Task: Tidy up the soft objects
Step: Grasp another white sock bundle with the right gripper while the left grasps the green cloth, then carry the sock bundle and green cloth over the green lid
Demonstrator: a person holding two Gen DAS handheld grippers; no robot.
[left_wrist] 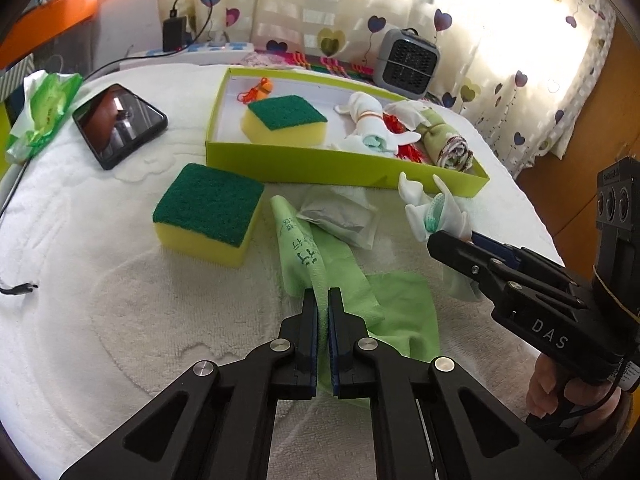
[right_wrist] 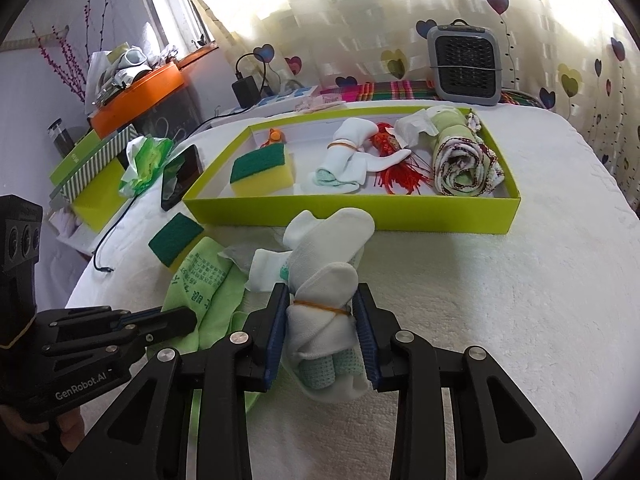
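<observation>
White towelling covers the counter (right_wrist: pixel 500 280), with heart-printed curtains behind it. Near its front edge the right hand-held gripper (right_wrist: pixel 323 320) is clamped on a bundle of white socks (right_wrist: pixel 320 280) tied with an orange rubber band, the blue pads pressing it from both sides. Just to its left the left hand-held gripper (left_wrist: pixel 323 320) has its jaws drawn together on a fold of the green cloth (left_wrist: pixel 384 300), which carries dark printed characters and lies crumpled on the towelling. Touching the cloth's far end lies a flat grey-white sachet (left_wrist: pixel 340 216), and beside that stands a loose yellow sponge (left_wrist: pixel 208 216) with a dark green scouring top. Behind these, across the path to the far side, sits the lime-green shallow box (right_wrist: pixel 352 220). It holds a second yellow-and-green sponge (right_wrist: pixel 262 172), a second banded white sock bundle (right_wrist: pixel 344 156), a red tasselled ornament (right_wrist: pixel 396 172), a rolled green towel (right_wrist: pixel 460 160) with patterned edging and a small orange toy (right_wrist: pixel 274 136) in the far corner. That makes two sponges and two sock bundles, one of each inside the box and one outside. Left of the box lie a black phone (left_wrist: pixel 120 124) and a green-printed tissue pack (left_wrist: pixel 44 112). A grey small fan heater (right_wrist: pixel 466 66) stands behind the box's right end, and a black charger (left_wrist: pixel 174 34) with its cable sits at the back left.
</observation>
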